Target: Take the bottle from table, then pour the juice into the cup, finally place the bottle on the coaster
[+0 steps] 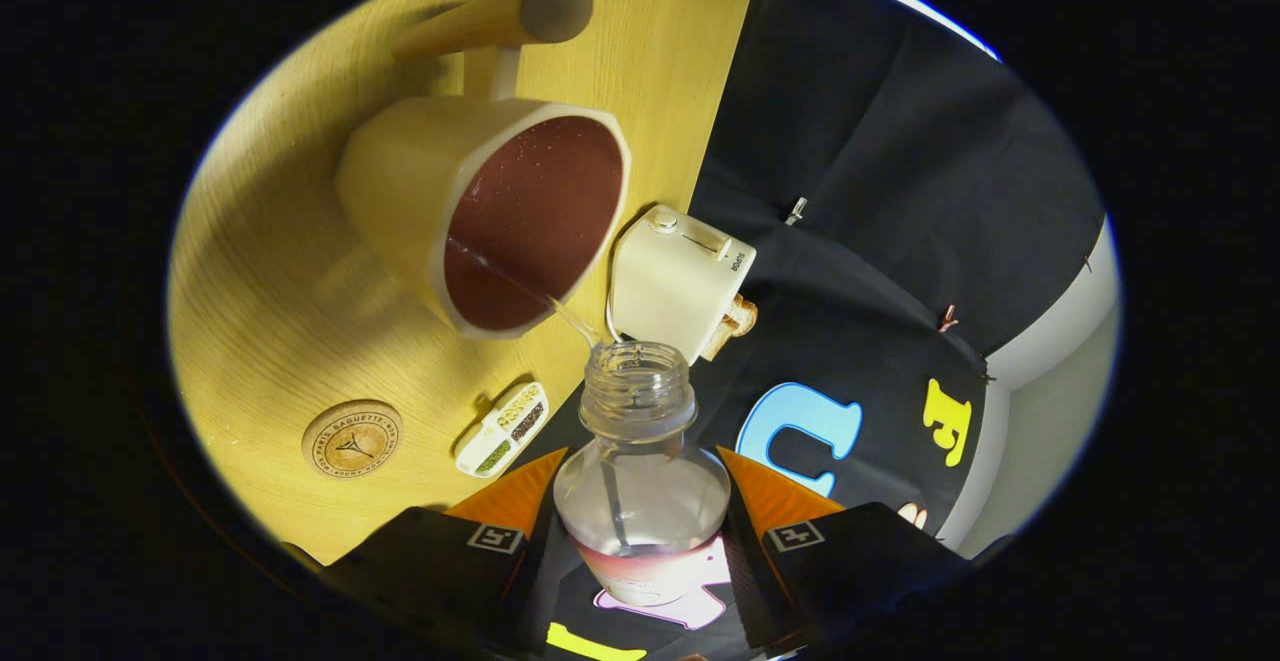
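Jaws [640, 531] clenched on the bottle [640, 486], one finger pressing each side of its clear body. Cap off; open mouth points forward, away from the fingers. Bottle tipped: its long axis runs straight ahead from between the fingers toward the cup [500, 211], neck leading.

Thin clear stream [565, 313] leaves the bottle mouth and crosses to the cup's near rim, landing inside. Cup sits just beyond the bottle mouth, slightly to one side, on the yellow wooden surface [300, 291]. It holds dark reddish liquid, seemingly well up the inside. Pour looks mid-step or late; little liquid visible in the bottle, a pinkish band low near the fingers, but glare makes the level hard to read.

Coaster [352, 438]: round, cork-like, printed, lying flat on the surface, off to the side of the fingers and nearer them than the cup. Well apart from the cup. The coming placement turns on this: bottle must come upright, then swing sideways and down onto the coaster.

Small white compartmented box [503, 429] lies between coaster and bottle. White toaster [675, 286] with bread stands at the surface's edge, just beside the cup.

Beyond the cup, a wooden rod-like piece [495, 16]; probably the cup's handle, not certain. Bottle base is hidden between the fingers.
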{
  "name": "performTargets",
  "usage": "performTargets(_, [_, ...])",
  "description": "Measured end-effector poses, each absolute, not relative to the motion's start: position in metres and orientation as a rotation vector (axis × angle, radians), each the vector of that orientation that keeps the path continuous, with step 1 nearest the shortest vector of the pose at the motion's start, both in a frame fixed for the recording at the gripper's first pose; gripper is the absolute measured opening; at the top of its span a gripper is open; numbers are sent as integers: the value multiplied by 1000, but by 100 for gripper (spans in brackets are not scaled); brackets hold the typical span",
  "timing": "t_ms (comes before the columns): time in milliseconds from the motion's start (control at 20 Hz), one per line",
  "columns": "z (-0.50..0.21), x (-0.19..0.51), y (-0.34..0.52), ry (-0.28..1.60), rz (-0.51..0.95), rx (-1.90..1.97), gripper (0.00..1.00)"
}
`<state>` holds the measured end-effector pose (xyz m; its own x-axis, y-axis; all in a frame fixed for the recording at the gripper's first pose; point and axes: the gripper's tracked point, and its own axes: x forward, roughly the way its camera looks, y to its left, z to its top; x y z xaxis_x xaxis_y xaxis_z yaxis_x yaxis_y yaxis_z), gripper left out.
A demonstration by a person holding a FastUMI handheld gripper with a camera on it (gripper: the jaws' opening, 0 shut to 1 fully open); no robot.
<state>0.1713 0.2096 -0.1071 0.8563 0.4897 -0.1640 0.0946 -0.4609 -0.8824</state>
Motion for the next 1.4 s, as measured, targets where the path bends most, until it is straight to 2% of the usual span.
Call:
performTargets(700, [-94, 160, 213, -372, 434, -1956, 73])
performTargets(1400, [-69, 167, 218, -207, 479, -1488, 73])
